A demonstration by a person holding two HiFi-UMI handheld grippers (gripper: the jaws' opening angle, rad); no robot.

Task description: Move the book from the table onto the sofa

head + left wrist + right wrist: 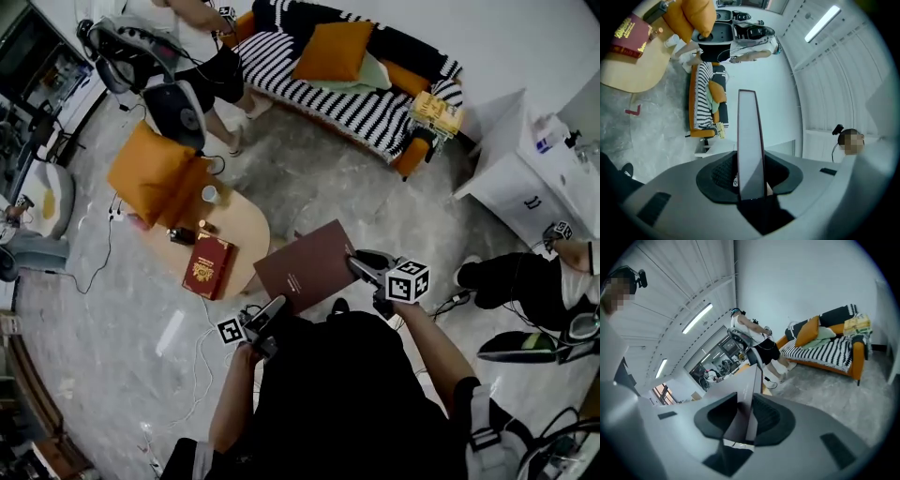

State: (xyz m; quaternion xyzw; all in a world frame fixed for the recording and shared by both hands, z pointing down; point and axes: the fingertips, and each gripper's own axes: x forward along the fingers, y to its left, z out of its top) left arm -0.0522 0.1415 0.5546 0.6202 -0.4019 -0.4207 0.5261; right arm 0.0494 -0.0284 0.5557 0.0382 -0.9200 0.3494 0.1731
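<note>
You have the flat dark-brown hardcover book (307, 265) in the air over the grey floor, clear of the oval pale-wood worktop (246, 225) and well short of the black-and-white striped sofa (361, 111). Your left hand-held gripper (278, 306) is clamped on its near edge and your right hand-held gripper (358, 263) on its right-hand edge; both gripper views show the pads pressing the cover.

The risk, as I judge it, is that each grip bites only a narrow margin, so a twist between your hands could lever the book out or splay it open. Another person (223, 77) stands at the sofa's left end, so aim for bare seat.

Count: two hand-held grippers, one sofa, one worktop and two books, the second a red gold-stamped book (209, 266) lying on the worktop.
</note>
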